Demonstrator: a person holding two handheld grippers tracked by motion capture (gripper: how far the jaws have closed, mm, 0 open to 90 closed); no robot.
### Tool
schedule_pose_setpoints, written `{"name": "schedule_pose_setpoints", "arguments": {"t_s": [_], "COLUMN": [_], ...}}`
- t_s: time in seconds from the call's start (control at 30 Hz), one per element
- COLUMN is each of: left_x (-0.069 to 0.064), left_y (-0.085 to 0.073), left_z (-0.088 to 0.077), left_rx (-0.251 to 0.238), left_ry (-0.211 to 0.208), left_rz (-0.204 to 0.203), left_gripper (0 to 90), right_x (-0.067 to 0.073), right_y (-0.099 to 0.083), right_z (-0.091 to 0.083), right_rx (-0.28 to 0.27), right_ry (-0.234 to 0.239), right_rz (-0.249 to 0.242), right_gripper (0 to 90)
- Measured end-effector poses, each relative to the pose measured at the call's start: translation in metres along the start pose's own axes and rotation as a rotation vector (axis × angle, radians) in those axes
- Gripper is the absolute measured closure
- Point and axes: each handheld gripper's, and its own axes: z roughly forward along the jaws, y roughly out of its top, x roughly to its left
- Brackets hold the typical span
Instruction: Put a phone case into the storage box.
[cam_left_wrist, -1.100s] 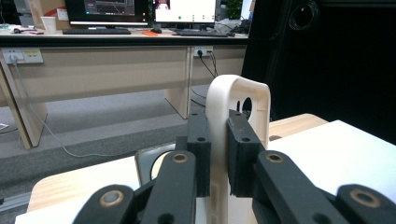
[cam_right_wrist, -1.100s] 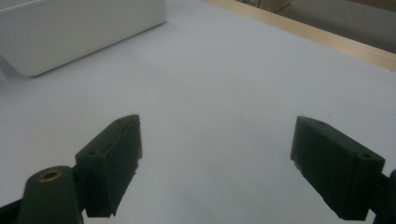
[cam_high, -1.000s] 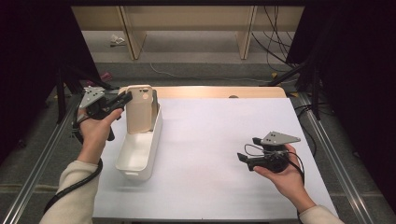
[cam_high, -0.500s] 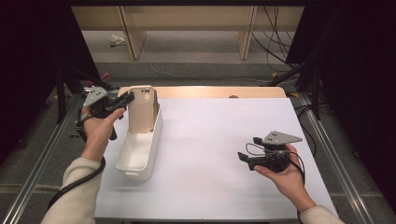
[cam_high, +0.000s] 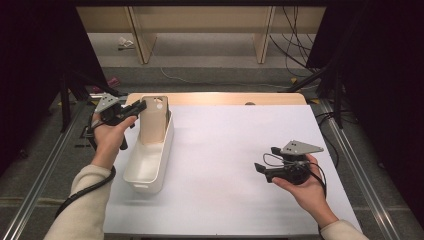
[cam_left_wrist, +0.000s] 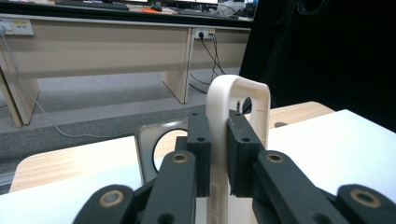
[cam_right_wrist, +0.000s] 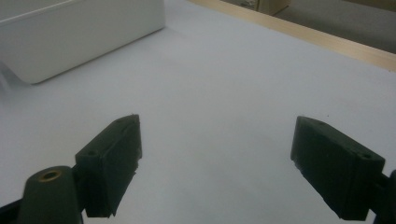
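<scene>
Left tongs (cam_left_wrist: 218, 154) clamped on lid (cam_high: 154, 119), lowered slightly toward bin (cam_high: 131, 174); seating imminent. Right tongs (cam_right_wrist: 215, 168) wide, idle.

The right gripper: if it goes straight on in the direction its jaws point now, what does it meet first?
Probably the white bin. The right gripper, jaws open and holding nothing, points across the bare white table toward the bin's side wall. Depth is hard to judge, so it could touch the table first.
</scene>
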Motion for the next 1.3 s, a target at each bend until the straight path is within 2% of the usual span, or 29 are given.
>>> {"name": "schedule_pose_setpoints", "arguments": {"t_s": [0.57, 0.97, 1.3], "left_x": [0.009, 0.015, 0.020], "left_y": [-0.019, -0.030, -0.031], "left_z": [0.014, 0.020, 0.023], "left_rx": [0.061, 0.074, 0.077], "left_ry": [0.002, 0.008, 0.012], "left_rz": [-0.021, -0.040, -0.040], "left_gripper": [81.0, 80.7, 79.8], "right_x": [0.000, 0.000, 0.000], "right_y": [0.000, 0.000, 0.000], "right_z": [0.000, 0.001, 0.001], "right_rx": [0.005, 0.004, 0.004], "right_ry": [0.004, 0.005, 0.006], "right_rz": [0.004, 0.005, 0.003], "right_gripper": [17.2, 17.2, 17.2]}}
